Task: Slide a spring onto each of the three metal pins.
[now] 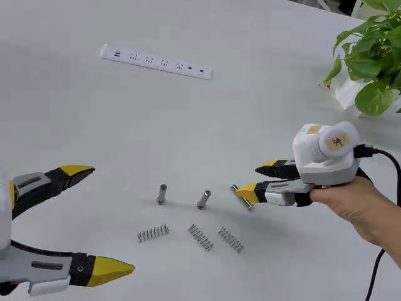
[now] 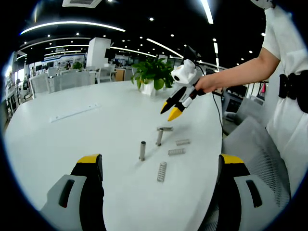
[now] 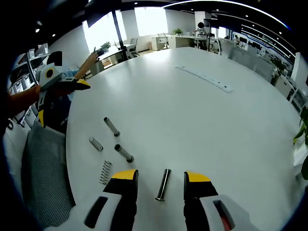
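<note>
Right gripper [image 3: 161, 175], jaws apart, above pin [image 3: 163, 185]

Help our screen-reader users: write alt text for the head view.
The open right gripper, held in a hand, aims at a metal pin lying on a white table, beside two upright pins. Three springs lie nearer the viewer, and the open left gripper sits at lower left.

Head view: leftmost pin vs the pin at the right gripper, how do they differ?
Pose: the leftmost pin stands upright, while the rightmost pin lies flat. Position: the rightmost pin lies between the open jaws of the right gripper, not clamped, while the leftmost pin stands well away from it. Shared: both are bare metal pins with nothing slid on.
</note>
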### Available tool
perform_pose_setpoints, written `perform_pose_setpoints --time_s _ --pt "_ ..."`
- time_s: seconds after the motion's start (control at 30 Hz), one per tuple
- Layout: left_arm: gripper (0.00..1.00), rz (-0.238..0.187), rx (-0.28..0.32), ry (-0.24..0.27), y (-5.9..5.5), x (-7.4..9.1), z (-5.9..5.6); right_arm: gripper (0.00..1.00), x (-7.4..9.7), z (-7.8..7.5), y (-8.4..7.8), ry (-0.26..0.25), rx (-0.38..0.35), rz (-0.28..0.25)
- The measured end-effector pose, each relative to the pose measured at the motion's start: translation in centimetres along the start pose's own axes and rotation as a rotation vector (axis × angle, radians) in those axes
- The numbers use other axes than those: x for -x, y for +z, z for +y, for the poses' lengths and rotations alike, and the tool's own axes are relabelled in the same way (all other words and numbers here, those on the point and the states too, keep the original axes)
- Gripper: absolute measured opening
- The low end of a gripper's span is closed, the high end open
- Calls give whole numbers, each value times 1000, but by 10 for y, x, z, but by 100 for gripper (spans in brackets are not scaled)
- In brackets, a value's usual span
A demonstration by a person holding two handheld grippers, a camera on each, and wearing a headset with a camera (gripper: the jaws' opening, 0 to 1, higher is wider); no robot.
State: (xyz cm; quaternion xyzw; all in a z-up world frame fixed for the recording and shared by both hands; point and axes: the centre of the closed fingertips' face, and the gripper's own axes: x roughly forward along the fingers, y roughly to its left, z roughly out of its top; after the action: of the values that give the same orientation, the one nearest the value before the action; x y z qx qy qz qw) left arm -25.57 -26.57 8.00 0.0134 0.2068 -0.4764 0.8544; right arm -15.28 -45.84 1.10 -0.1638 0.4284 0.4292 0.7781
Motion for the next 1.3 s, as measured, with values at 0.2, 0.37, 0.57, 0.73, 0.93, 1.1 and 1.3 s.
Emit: perform_pose_setpoints --time_s 0.2,0.37,0.57,0.73,0.93,1.1,1.3 --pt "99 -6 18 4 -2 -1 1 27 -19 -6 -6 9 0 67" --pt "99 -5 28 -2 -5 -3 0 22 -28 -10 -11 13 -12 107" --pt "99 -4 37 5 -6 -4 3 20 -38 -13 -16 17 -20 141" --pt "99 -5 40 6 -7 -5 4 17 -43 -13 -19 22 -32 160" --pt "99 -6 47 7 -10 -7 5 13 -46 -15 -23 24 -34 180" --pt "99 -10 53 9 -10 -7 6 10 -46 -13 -22 24 -37 179" --pt "99 -10 55 10 -9 -8 8 6 -45 -10 -20 8 -11 189"
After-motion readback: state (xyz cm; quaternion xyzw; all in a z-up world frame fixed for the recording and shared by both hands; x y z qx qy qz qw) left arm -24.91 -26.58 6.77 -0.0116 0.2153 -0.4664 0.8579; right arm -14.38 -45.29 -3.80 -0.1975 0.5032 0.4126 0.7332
